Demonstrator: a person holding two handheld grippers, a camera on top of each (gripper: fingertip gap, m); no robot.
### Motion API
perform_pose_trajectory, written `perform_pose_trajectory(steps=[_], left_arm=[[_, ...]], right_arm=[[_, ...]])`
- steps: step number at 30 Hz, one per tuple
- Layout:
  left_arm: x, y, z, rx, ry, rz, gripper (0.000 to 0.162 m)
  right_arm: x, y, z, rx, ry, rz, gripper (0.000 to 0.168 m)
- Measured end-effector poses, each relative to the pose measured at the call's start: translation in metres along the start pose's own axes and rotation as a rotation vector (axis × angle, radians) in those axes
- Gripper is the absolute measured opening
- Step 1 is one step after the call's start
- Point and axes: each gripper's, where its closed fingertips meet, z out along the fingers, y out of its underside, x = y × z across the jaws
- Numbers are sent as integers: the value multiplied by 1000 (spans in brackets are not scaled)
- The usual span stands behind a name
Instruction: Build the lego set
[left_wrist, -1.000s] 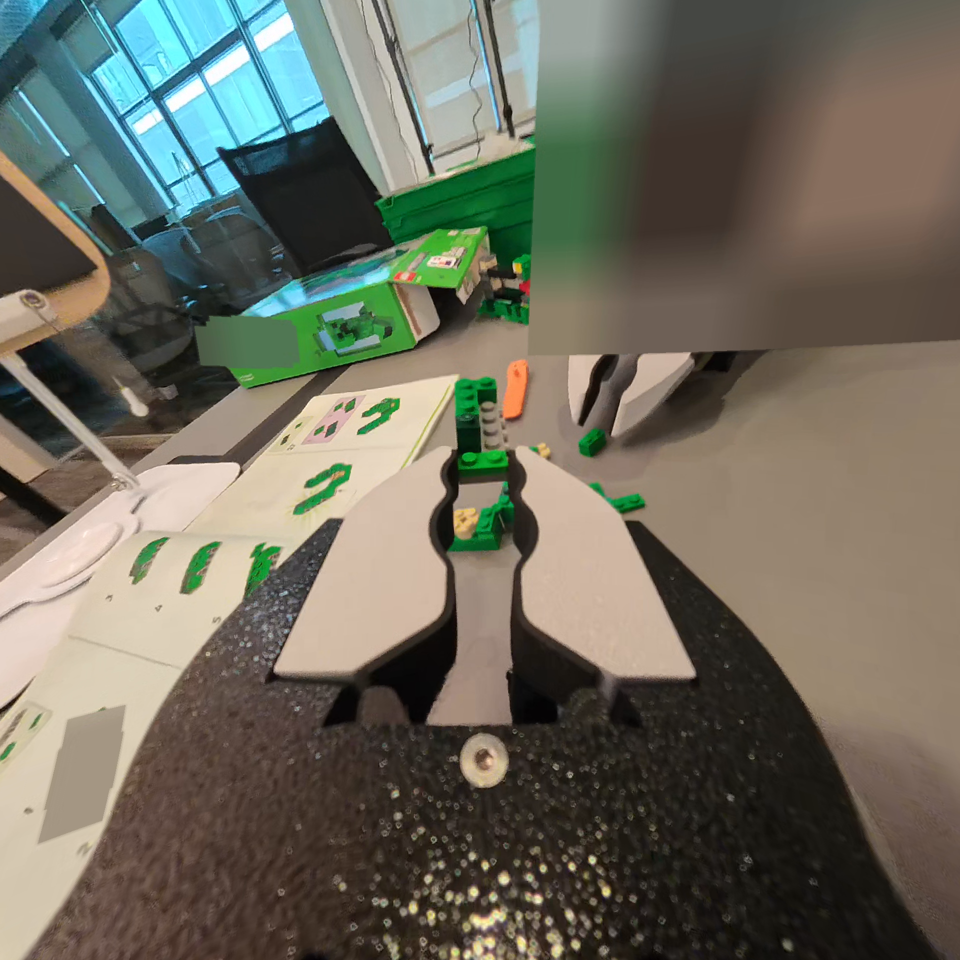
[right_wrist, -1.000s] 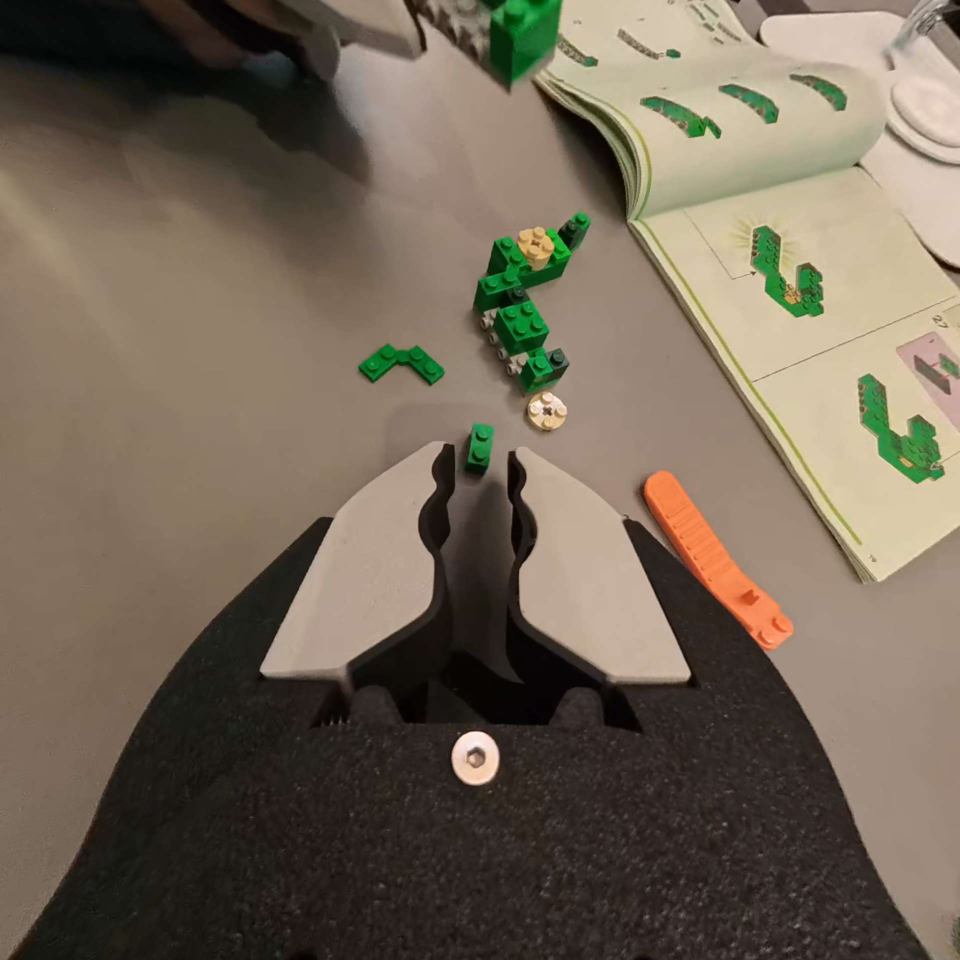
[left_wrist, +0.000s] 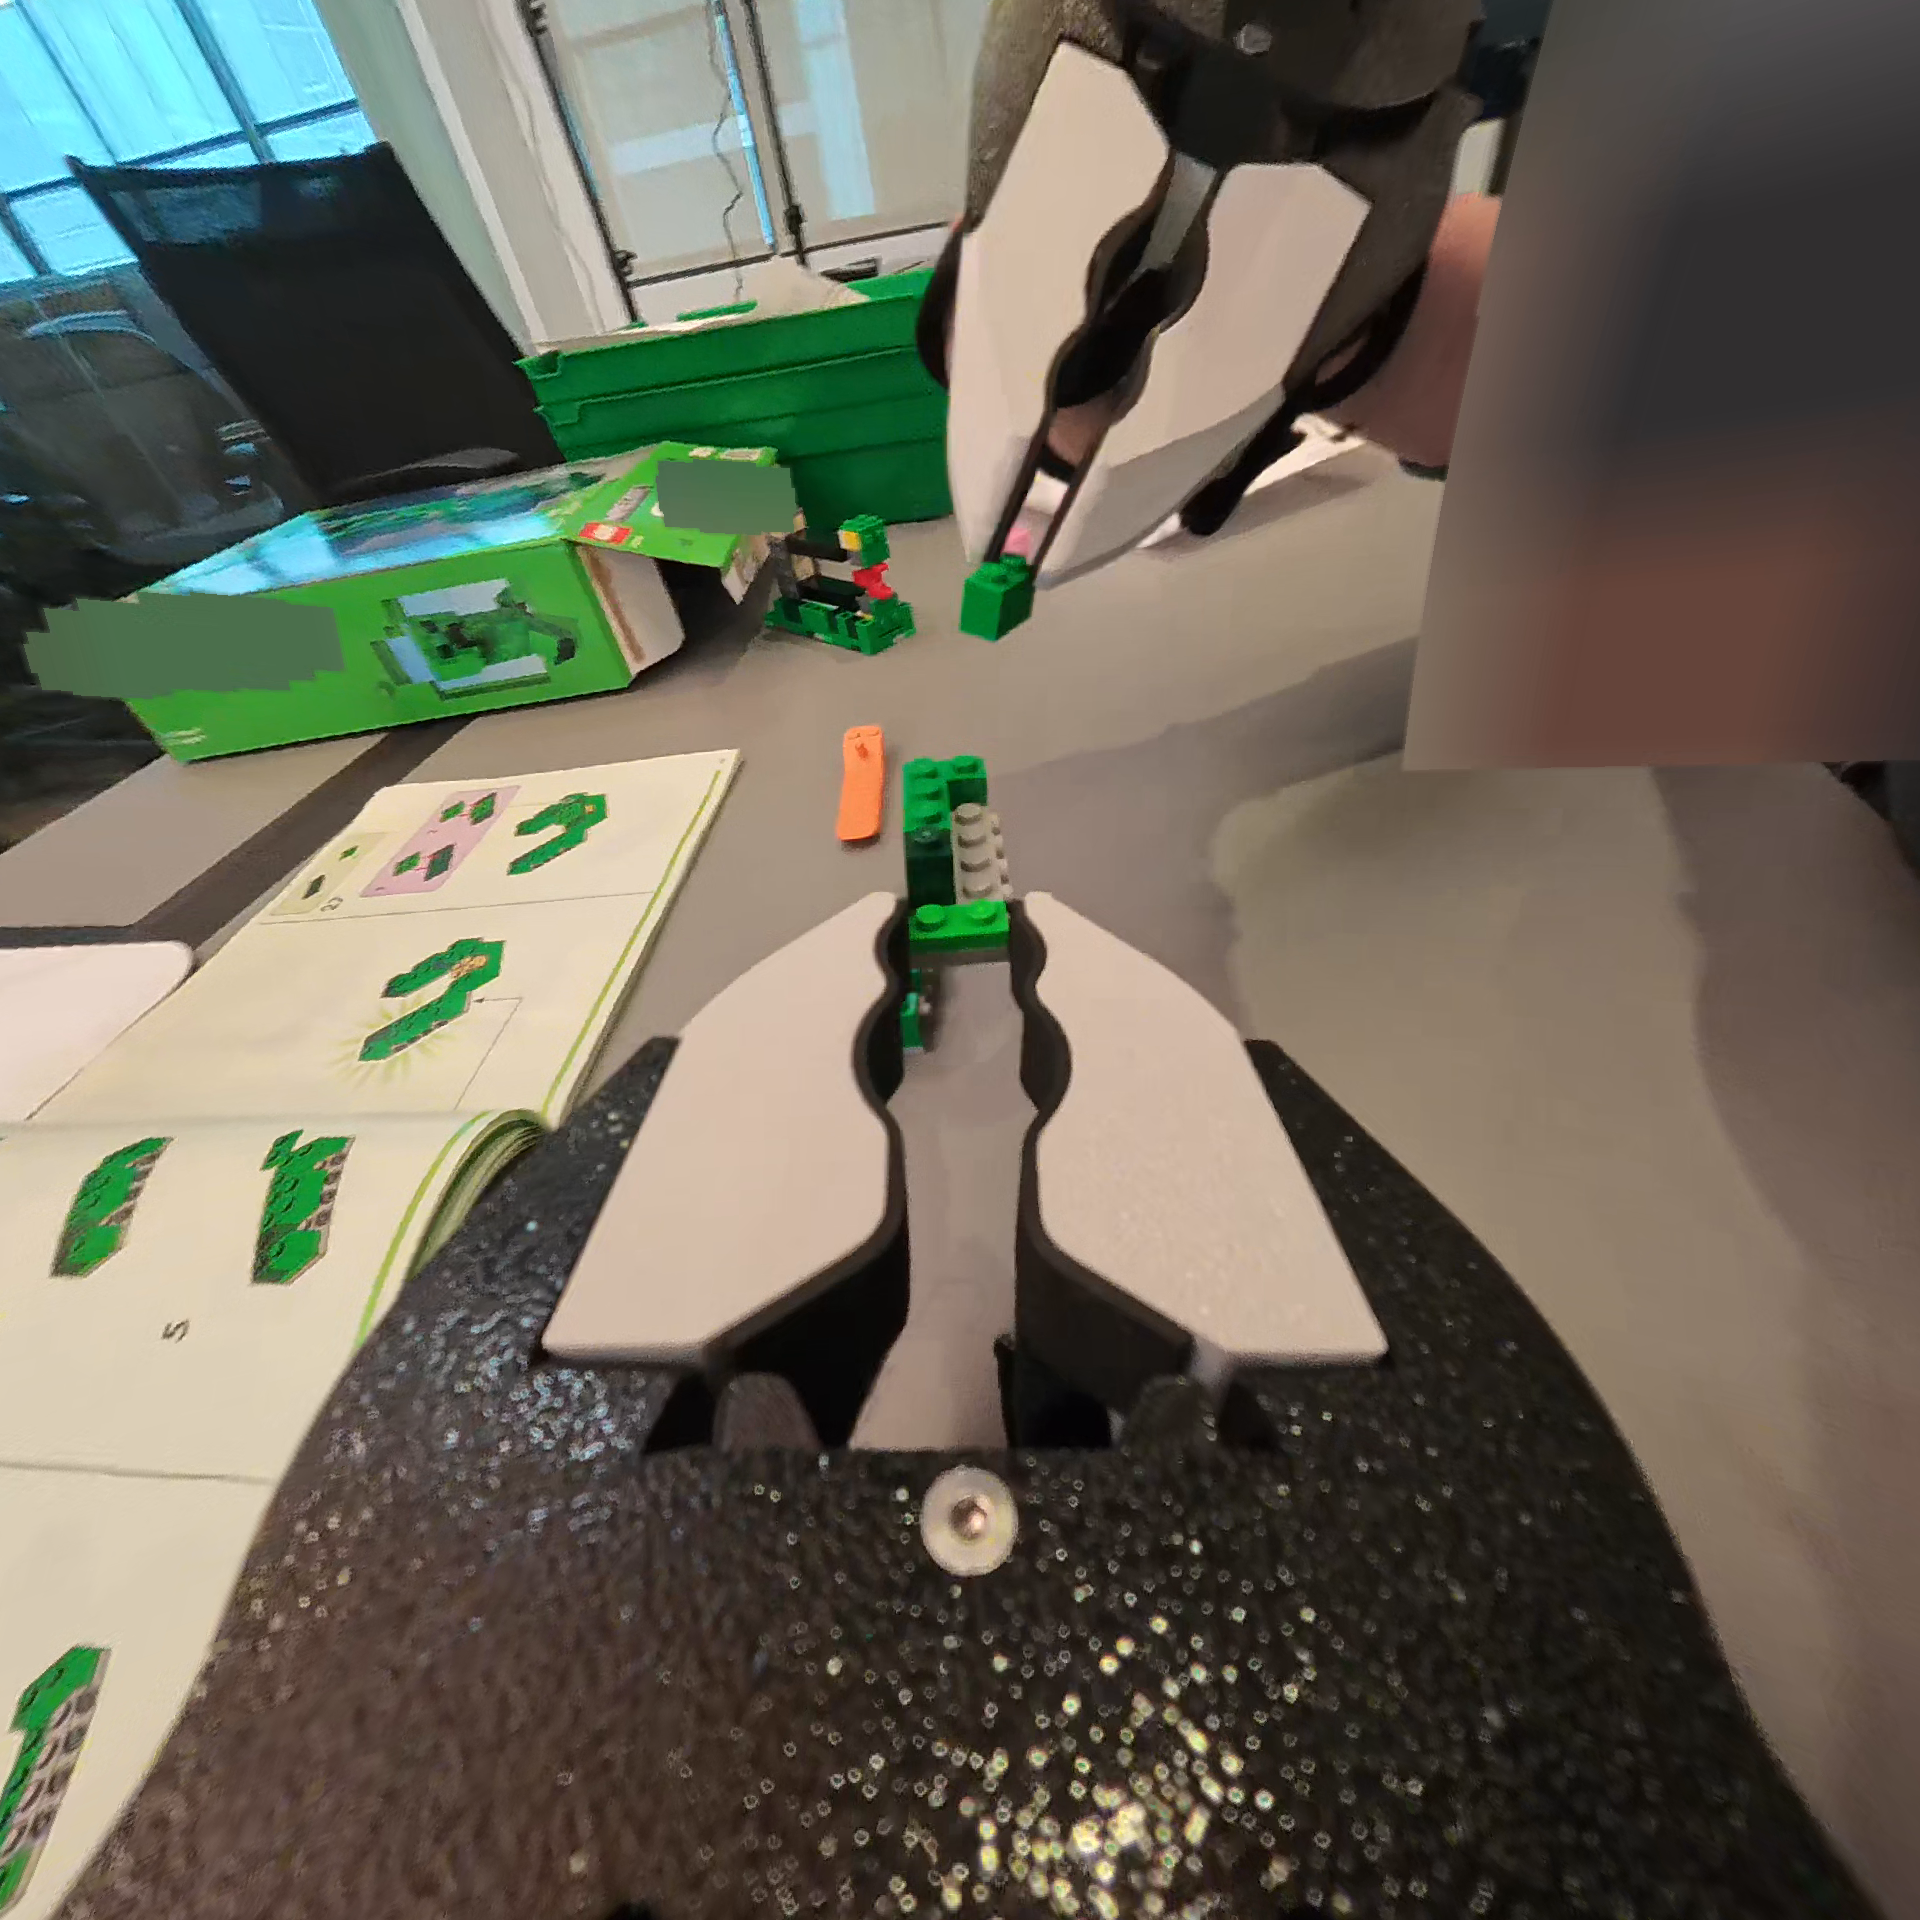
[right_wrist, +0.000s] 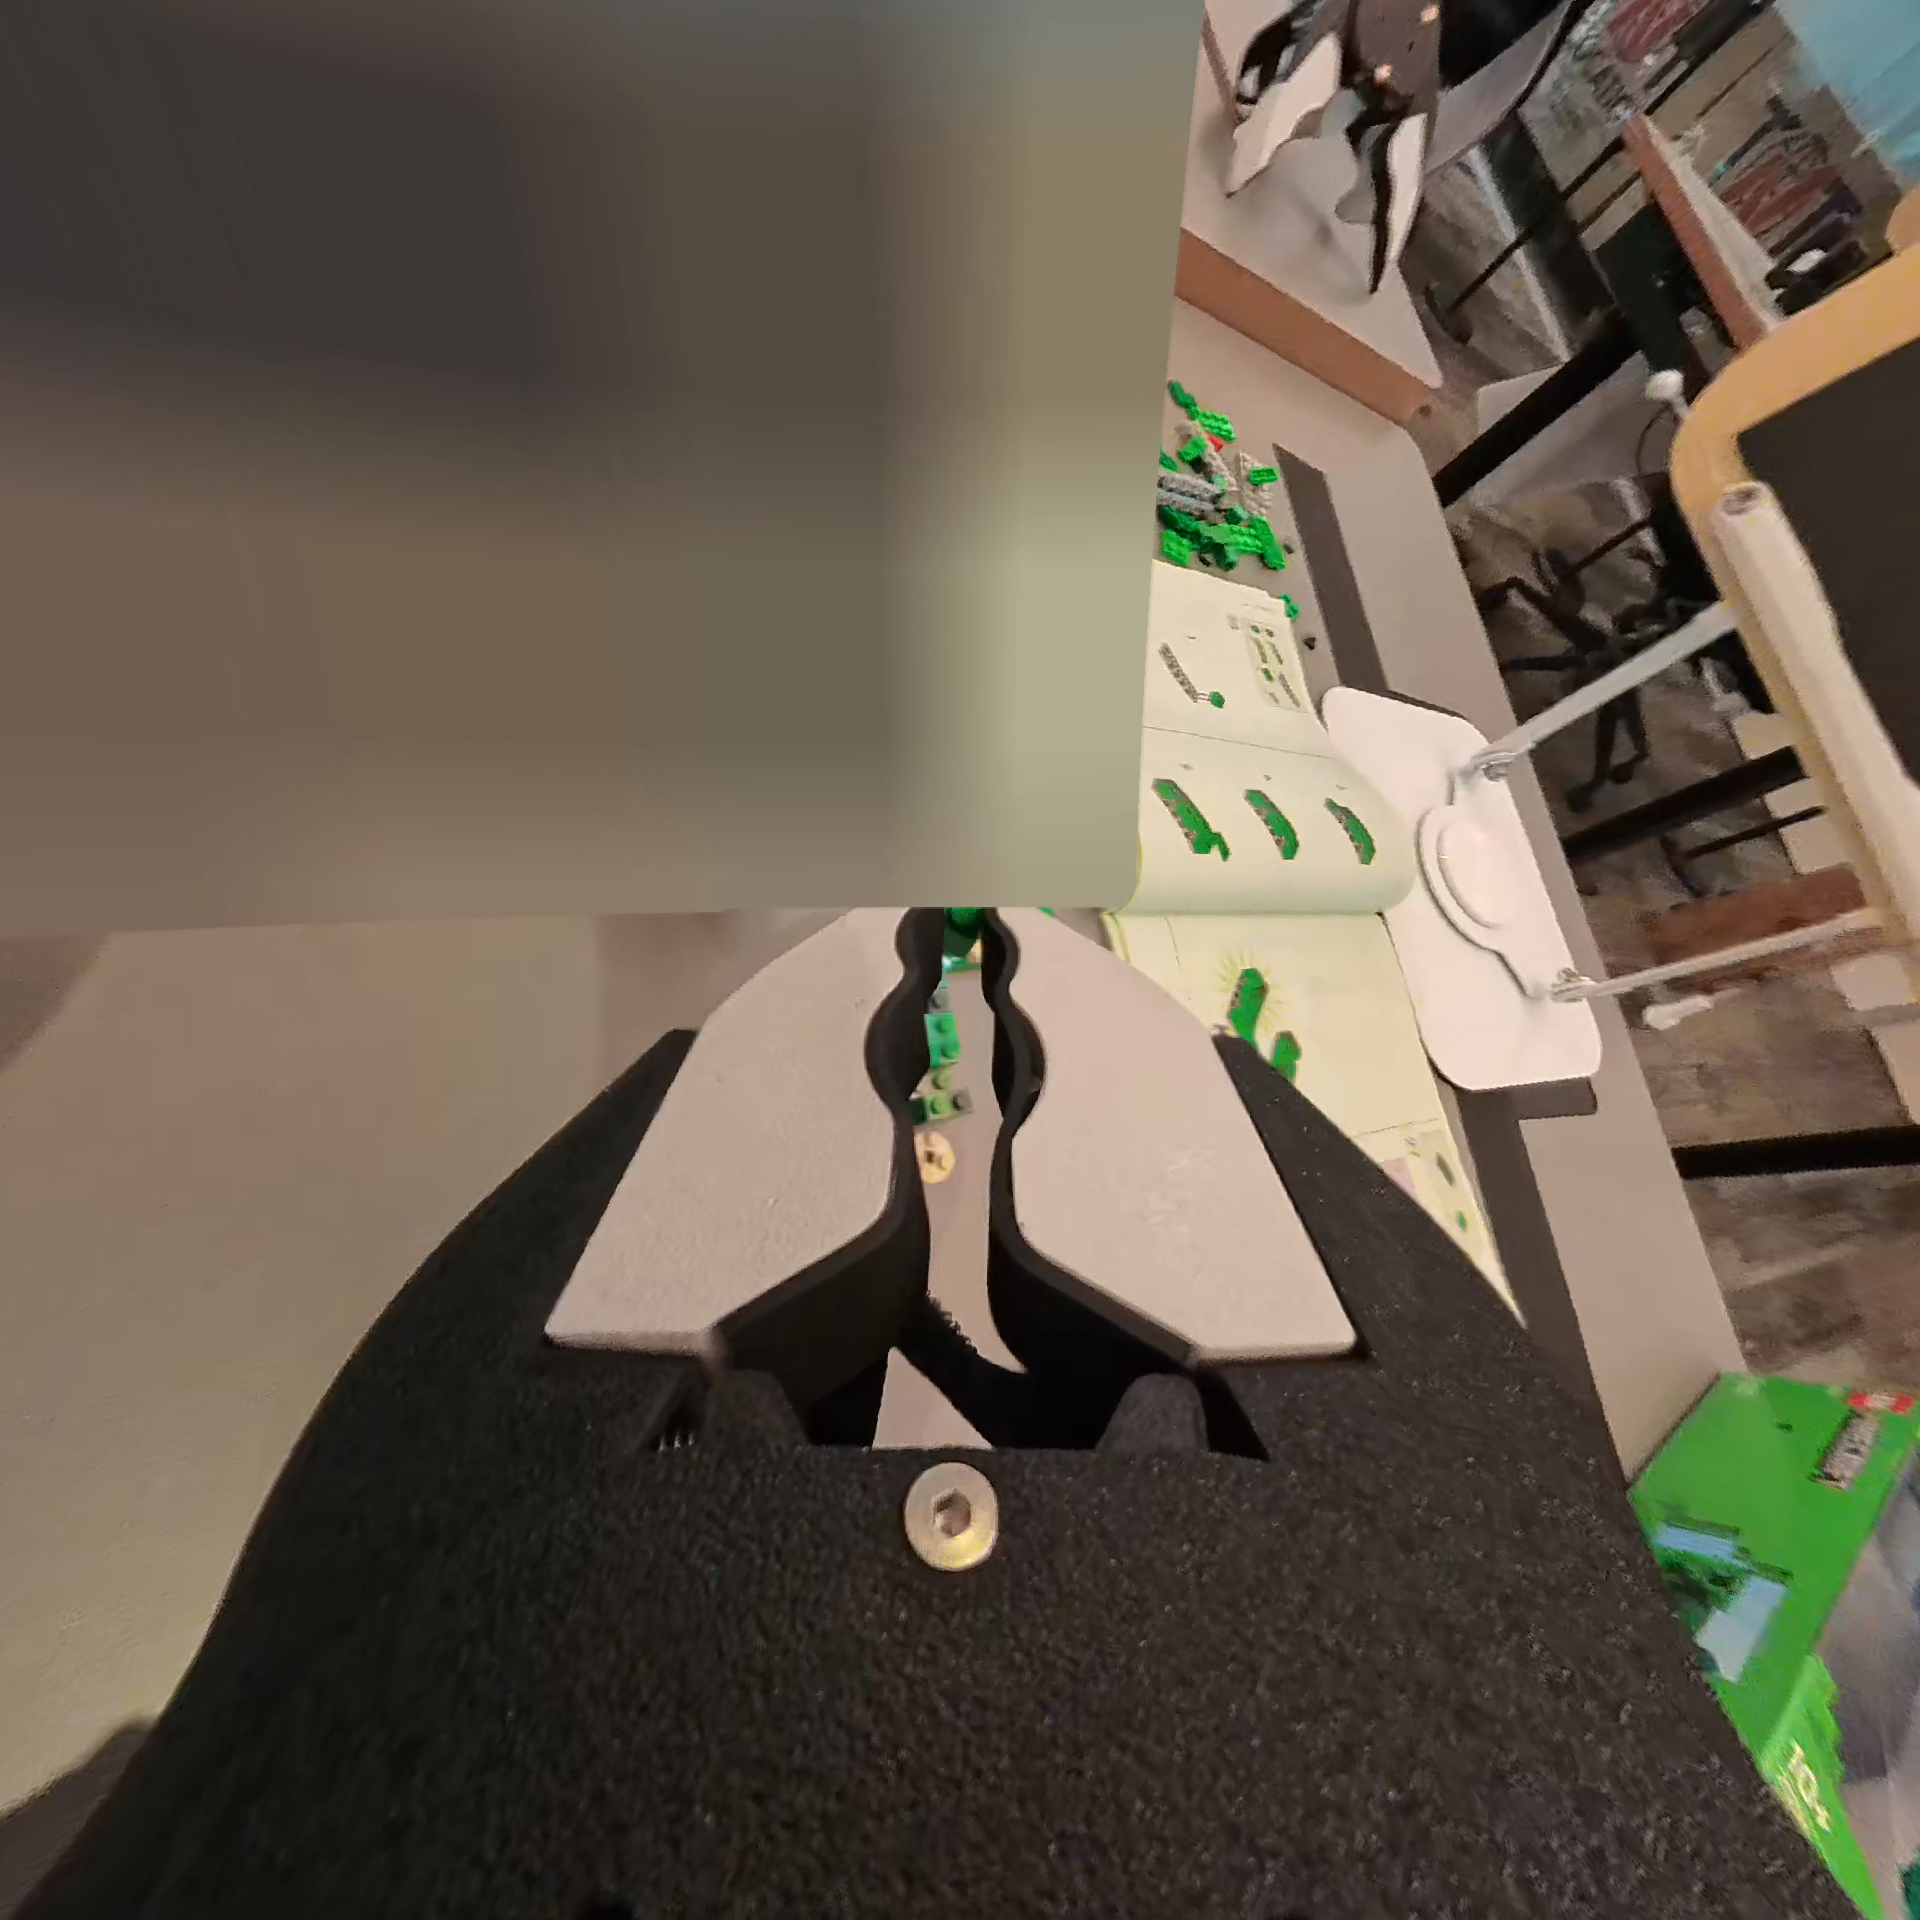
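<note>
Left gripper (left_wrist: 961, 925) clamps the light, rigid assembly (left_wrist: 951, 862) by its base; right gripper (left_wrist: 1013, 566) pinches a brick (left_wrist: 995, 606) by its studs.

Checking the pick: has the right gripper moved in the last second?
Yes. In the left wrist view the right gripper now hangs above the table, lifted with a small green brick in its tips, above the orange tool.

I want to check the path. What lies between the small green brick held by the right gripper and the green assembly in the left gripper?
In the left wrist view, only bare grey table lies between the small green brick and the green assembly; the orange tool sits beside.
</note>
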Motion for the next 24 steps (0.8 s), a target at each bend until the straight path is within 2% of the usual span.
perform_pose_trajectory(steps=[1, 11, 24], left_arm=[[2, -1, -1, 7, 21, -4, 17], [-1, -5, -5, 48, 24, -39, 17], [3, -3, -2, 22, 31, -11, 17]], right_arm=[[-3, -1, 0, -10, -11, -2, 6], [-6, -15, 5, -19, -35, -37, 6], [-8, -15, 11, -26, -33, -70, 6]])
